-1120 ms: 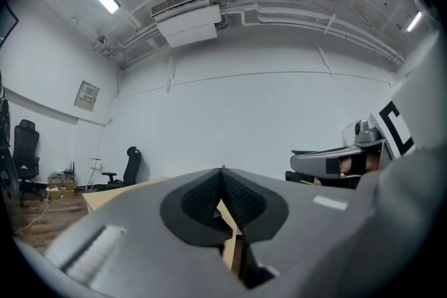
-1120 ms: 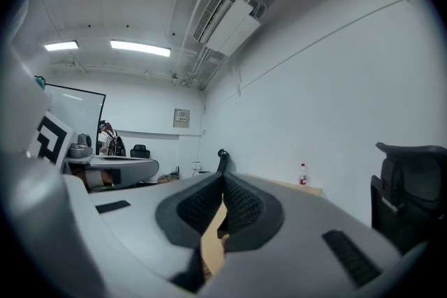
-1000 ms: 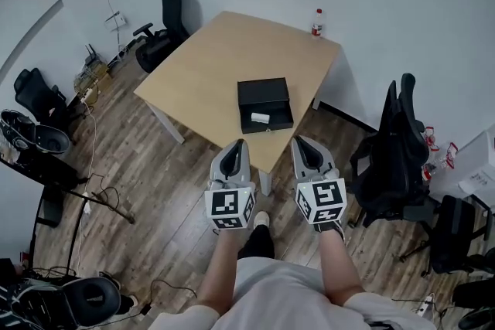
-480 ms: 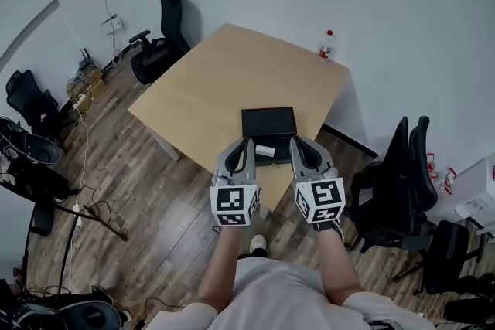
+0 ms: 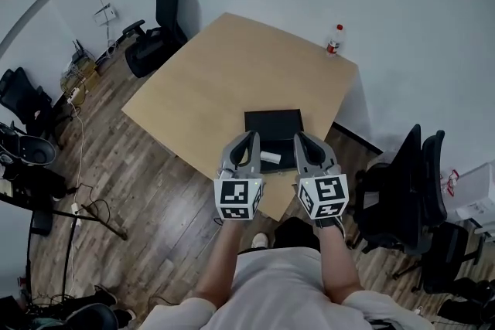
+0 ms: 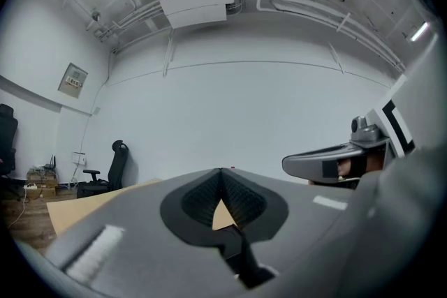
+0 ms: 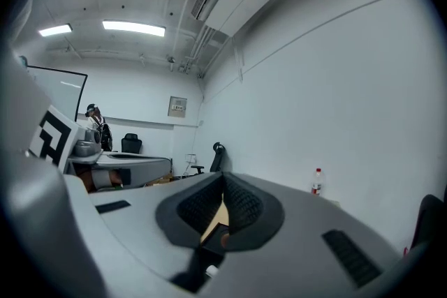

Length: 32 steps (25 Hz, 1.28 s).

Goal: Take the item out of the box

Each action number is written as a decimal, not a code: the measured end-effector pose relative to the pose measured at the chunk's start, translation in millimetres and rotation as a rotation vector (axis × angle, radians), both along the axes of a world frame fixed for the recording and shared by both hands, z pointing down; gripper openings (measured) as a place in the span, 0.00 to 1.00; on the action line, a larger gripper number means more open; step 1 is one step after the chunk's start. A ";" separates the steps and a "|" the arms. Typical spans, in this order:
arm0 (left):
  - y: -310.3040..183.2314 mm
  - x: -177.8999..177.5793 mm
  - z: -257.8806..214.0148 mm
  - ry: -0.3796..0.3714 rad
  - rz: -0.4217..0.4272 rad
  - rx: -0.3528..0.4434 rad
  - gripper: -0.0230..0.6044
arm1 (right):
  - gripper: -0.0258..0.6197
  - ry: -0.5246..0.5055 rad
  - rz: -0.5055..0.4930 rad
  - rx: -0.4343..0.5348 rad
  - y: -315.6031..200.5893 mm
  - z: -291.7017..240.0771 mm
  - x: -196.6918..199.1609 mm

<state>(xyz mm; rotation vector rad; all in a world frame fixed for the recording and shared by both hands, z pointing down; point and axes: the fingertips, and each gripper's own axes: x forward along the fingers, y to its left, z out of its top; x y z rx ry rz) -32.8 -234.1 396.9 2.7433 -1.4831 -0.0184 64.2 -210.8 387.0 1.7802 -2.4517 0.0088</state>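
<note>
A black box [image 5: 272, 124] lies open near the front edge of the wooden table [image 5: 224, 77]. A small white item [image 5: 271, 157] rests in its front part. My left gripper [image 5: 250, 137] hangs by the box's left front corner, and my right gripper [image 5: 301, 139] by its right front corner. Both are held above the table, apart from the box. In the left gripper view the left gripper [image 6: 222, 175] has its jaws together with nothing between them. In the right gripper view the right gripper [image 7: 223, 179] looks the same, shut and holding nothing.
A plastic bottle [image 5: 334, 40] with a red cap stands at the table's far right corner, also seen as the bottle [image 7: 318, 181] in the right gripper view. A black office chair [image 5: 157, 25] stands at the back left; another chair [image 5: 410, 189] stands right of the table.
The view has closed in on the table. Both grippers have moved forward from in front of the table edge to flank the box's front. Their jaws have stayed shut.
</note>
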 end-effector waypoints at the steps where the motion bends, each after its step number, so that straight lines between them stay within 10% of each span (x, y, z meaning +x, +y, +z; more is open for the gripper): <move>1: -4.4 2.0 5.1 0.000 0.002 -0.012 0.05 | 0.06 0.000 -0.006 -0.008 -4.1 4.6 1.6; 32: -78.9 17.3 138.3 -0.023 -0.059 -0.224 0.05 | 0.06 0.154 -0.318 -0.448 -94.2 210.3 -18.2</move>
